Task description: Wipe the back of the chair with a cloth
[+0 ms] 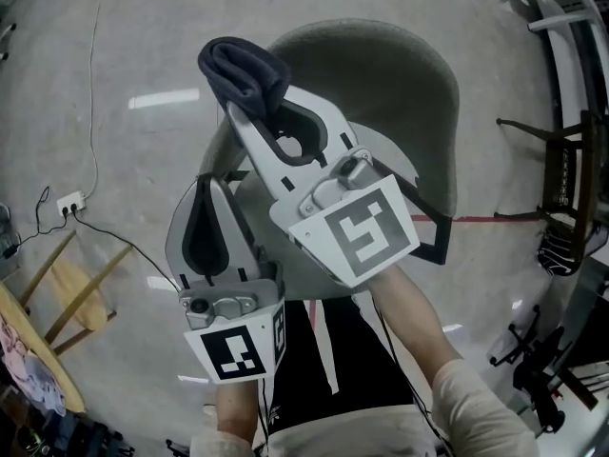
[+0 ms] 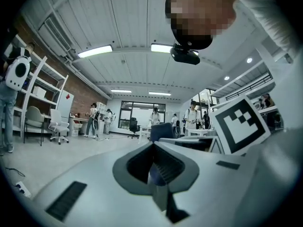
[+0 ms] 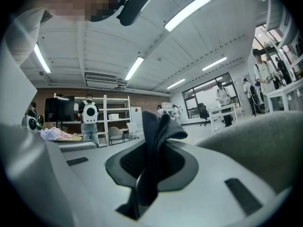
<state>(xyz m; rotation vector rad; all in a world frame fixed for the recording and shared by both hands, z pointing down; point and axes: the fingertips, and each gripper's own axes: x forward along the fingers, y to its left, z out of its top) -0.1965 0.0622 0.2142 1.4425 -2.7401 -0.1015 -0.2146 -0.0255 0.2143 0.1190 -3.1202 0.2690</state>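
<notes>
I count one chair (image 1: 404, 84), one cloth (image 1: 243, 72) and my two grippers. The right gripper (image 1: 255, 112) has its fingers clamped on the dark cloth. The cloth runs lengthwise between them and bunches out past the tips, pointing to the far left. That bunch sits over the chair's left edge; I cannot tell whether it touches the shell. The left gripper (image 1: 204, 187) is nearer and further left, beside the chair. Its fingers are pressed together with nothing held and point away from me.
</notes>
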